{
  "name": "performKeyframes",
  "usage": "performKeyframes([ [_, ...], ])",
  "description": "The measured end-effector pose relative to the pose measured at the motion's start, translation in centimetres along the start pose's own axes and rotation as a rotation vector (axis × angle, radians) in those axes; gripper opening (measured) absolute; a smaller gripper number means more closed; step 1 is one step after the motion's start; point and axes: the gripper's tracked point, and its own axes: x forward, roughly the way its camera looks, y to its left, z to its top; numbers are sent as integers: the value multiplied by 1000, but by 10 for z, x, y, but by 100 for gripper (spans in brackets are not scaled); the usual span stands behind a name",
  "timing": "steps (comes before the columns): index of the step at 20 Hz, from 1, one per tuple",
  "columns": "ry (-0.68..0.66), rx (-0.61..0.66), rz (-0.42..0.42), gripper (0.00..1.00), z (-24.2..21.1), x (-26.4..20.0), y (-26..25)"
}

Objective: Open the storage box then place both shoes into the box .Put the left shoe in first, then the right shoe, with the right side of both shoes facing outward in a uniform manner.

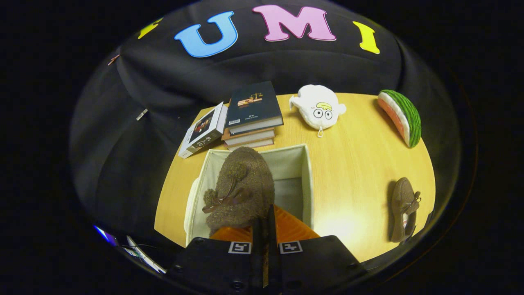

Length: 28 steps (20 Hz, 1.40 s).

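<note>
A brown fuzzy shoe (241, 188) with a ribbon bow hangs toe-forward over the open white storage box (307, 180), its heel rim pinched between my fingers. My gripper (265, 229) is shut on that shoe, held above the box's near end. The box's lid hangs down on its left side. The second brown shoe (403, 207) lies on its side on the wooden table, well to the right of the box and the fingers.
A stack of books (251, 116) and a leaning boxed book (202, 131) sit just beyond the box. A white plush toy (319, 108) and a watermelon-slice cushion (401, 116) lie at the table's far side. Bare tabletop (352, 172) lies between box and second shoe.
</note>
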Motion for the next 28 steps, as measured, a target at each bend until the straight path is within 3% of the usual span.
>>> performKeyframes([
  [6,54,131,-35,11,-18,33,25],
  [9,92,97,27,16,-35,45,50],
  [10,97,72,53,26,-38,44,58],
  [14,114,27,163,99,-43,25,71],
  [18,50,34,244,99,-26,-12,61],
  [22,-98,29,285,98,12,-62,20],
  [28,-299,-23,164,98,48,-116,-104],
])
